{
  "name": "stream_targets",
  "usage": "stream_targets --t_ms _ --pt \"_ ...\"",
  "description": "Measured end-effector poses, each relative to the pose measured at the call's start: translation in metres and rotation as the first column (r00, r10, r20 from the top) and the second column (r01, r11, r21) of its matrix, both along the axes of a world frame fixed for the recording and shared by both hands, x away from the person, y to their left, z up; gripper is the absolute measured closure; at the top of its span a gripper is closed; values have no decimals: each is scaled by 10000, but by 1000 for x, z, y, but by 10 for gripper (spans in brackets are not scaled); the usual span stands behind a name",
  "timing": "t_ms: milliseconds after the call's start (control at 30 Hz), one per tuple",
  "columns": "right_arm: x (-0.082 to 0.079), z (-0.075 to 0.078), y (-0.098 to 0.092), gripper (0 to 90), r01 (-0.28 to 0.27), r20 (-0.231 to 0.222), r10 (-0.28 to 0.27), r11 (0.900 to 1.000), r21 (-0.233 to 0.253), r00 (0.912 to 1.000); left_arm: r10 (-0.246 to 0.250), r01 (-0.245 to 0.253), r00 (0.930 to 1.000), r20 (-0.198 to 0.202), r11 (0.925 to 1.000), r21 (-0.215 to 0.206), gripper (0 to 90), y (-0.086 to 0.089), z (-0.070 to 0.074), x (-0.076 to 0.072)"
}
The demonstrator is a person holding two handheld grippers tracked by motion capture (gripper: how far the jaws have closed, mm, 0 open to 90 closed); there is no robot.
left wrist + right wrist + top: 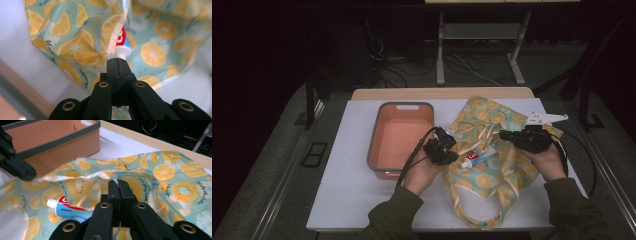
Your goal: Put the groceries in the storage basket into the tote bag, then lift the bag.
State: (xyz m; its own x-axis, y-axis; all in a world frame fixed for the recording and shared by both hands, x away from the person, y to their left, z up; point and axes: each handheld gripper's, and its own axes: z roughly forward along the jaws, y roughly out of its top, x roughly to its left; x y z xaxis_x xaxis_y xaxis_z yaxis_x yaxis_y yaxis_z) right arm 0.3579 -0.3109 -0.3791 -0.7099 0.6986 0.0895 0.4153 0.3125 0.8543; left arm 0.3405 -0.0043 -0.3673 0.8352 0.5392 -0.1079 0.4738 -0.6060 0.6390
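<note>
A drawstring bag [492,172] printed with orange slices lies on the white table, right of centre. A toothpaste tube [478,159] with a white cap rests in its mouth, cap pointing left. My left gripper [452,143] is shut on the bag's left rim. In the left gripper view the jaws [117,61] pinch the pale hem, and the tube's cap [122,52] sits just beyond the bag [75,47]. My right gripper [503,134] is shut on the opposite rim. In the right gripper view [117,182] the bag [170,177] stretches across, with the tube [66,208] lying below the lifted rim.
An orange bin [374,145] with a grey rim stands left of the bag, close behind the left gripper; its near wall [62,150] also appears in the right gripper view. The bag's drawstring loops [472,215] trail toward the table's front edge. Bare white table lies front left.
</note>
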Motion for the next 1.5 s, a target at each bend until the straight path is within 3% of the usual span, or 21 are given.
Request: stream_targets --t_ms 333,600,767,1033,1300,1400,1500 --pt "-2 -2 5 896 -292 -216 287 9993 -241 9994 158 -179 9997 -167 9903 -1378 898 34 13 4" --pt "-4 -5 7 891 -520 -484 501 9979 -385 9976 -65 34 9998 -195 9882 -1532 898 35 12 6" --pt "-12 1 6 637 -468 -481 459 9988 -175 9978 -95 56 9997 -246 9879 -1549 899 35 11 7" --pt "-43 15 3 477 -864 -521 852 9960 -220 9950 53 -110 9994 -344 9856 -1690 899 39 10 9" --pt "-78 14 15 464 -1899 -766 1886 9818 -98 9791 95 -161 9992 -384 9843 -1756 899 42 9 10" --pt "-87 5 23 478 -2333 -970 2292 9719 -326 9685 141 -211 9991 -401 9837 -1787 899 44 9 10" --pt "-92 -9 30 482 -2663 -1267 2527 9581 -1053 9592 160 -230 9990 -407 9834 -1797 899 44 9 10"
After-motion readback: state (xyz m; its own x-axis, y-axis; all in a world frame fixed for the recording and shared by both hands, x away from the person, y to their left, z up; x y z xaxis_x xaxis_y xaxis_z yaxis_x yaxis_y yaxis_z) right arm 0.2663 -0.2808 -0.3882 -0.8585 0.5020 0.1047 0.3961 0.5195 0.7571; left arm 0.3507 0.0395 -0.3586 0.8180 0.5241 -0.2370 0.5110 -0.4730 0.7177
